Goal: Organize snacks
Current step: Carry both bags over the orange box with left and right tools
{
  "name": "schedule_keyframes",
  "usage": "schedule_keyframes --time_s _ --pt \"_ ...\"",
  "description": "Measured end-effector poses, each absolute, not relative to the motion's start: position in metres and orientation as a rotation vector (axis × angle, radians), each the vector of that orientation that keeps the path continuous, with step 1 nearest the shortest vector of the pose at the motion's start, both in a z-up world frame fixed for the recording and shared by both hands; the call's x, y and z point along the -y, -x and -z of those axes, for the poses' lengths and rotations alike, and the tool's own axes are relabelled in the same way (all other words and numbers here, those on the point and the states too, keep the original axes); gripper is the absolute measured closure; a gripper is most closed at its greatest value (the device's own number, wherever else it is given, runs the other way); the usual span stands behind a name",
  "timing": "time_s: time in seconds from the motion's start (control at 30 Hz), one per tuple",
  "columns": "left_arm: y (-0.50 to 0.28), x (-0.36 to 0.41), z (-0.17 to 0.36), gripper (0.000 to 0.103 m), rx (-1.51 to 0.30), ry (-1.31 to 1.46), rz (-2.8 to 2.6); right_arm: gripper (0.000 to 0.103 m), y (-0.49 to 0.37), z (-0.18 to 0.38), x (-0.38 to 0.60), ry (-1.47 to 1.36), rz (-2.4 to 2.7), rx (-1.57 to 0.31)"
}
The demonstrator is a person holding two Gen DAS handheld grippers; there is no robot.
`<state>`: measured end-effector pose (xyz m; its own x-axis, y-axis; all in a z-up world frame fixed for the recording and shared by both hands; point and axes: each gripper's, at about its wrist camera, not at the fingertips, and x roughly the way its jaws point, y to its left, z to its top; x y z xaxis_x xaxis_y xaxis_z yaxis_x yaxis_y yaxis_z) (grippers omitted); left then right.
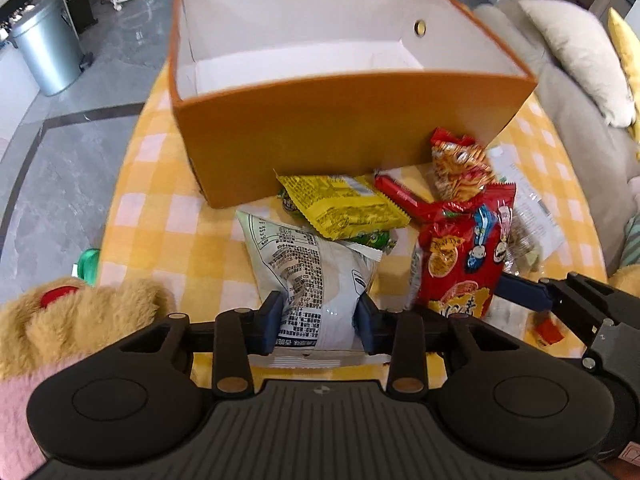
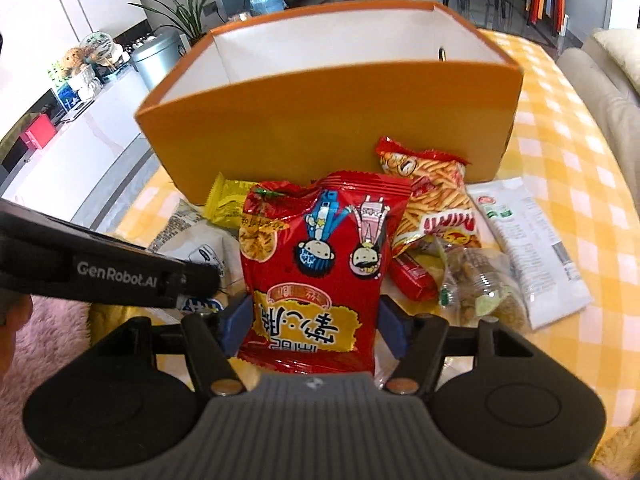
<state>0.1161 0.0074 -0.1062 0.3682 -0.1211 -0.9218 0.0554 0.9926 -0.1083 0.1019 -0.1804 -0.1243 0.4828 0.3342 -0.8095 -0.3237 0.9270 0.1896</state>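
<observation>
Left gripper [image 1: 320, 312] clamped on white bag [image 1: 316, 264], right gripper [image 2: 316, 324] clamped on red bag [image 2: 316, 248]; orange box [image 1: 320, 136] just beyond both, toward table's far edge.

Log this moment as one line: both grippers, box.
left gripper: fingers pinching white snack bag | right gripper: fingers around red snack bag, contact unclear | orange box: empty | rest on table
</observation>
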Motion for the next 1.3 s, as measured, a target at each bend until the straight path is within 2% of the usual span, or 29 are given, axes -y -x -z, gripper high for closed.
schedule_keyframes --time_s 0.37,0.7,1.03,1.3 --pt "-0.091 -0.019 0.054 0.061 -1.053 0.11 0.098 0.039 -0.064 0.07 0.207 0.0 -0.439 -0.852" --pt "-0.103 -0.017 -0.002 0.061 -0.889 0.054 0.093 0.039 -0.054 0.022 0.236 -0.004 -0.398 -0.751" --pt "-0.146 -0.003 -0.04 0.061 -0.805 -0.018 0.115 0.039 -0.119 -0.037 0.243 0.002 -0.403 -0.663" --pt "-0.19 -0.002 -0.033 0.061 -0.829 -0.101 0.086 0.039 -0.193 -0.04 0.216 0.057 -0.421 -0.665"
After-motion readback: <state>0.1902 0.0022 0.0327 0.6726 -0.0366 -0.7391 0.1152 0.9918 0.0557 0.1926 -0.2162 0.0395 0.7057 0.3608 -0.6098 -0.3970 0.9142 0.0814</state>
